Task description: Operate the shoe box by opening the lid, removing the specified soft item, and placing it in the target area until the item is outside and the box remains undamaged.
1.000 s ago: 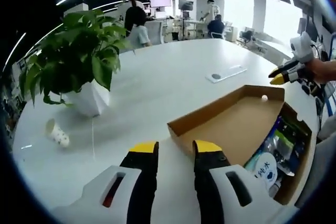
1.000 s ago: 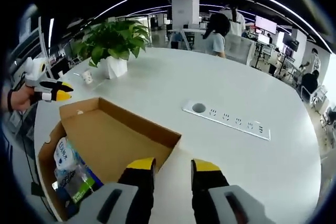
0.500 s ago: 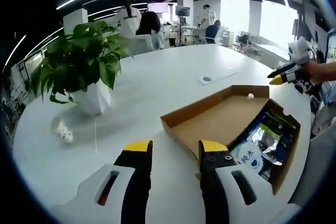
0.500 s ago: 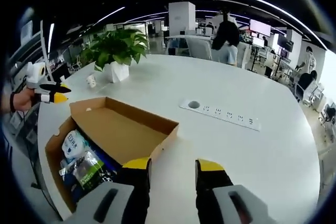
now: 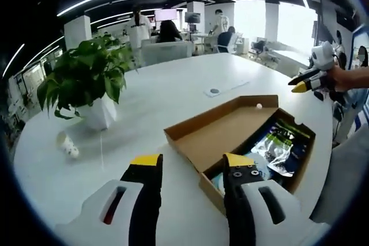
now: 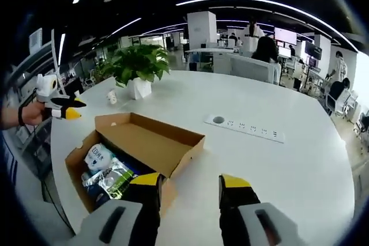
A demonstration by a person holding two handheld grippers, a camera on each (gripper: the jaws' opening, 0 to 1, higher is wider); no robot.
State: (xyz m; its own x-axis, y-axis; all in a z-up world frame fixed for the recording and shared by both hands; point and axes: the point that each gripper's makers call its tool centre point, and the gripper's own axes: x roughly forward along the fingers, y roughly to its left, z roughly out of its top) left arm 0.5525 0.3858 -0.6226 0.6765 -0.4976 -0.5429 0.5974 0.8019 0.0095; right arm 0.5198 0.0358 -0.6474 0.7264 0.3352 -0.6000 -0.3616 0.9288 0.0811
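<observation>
The cardboard shoe box (image 5: 214,184) lies on the white table with its lid (image 5: 230,129) folded flat open. Soft plastic packets (image 5: 279,149) fill the box. My left gripper (image 5: 193,162) hovers open and empty, above the table short of the box's near corner. The right gripper (image 5: 301,83), held by a hand, hangs beyond the box's far side. In the right gripper view the box (image 6: 78,174) with its packets (image 6: 109,170) sits just left of my right gripper (image 6: 191,181), which is open and holds nothing. The left gripper (image 6: 62,109) floats at the left.
A potted plant (image 5: 86,79) (image 6: 138,64) in a white pot stands on the table, with a tipped paper cup (image 5: 68,145) (image 6: 112,96) beside it. A power strip (image 6: 245,128) is set into the tabletop. People and desks fill the office behind.
Both views have pulled up and back, so the box looks smaller and more of its packets show. Both grippers stay open and empty.
</observation>
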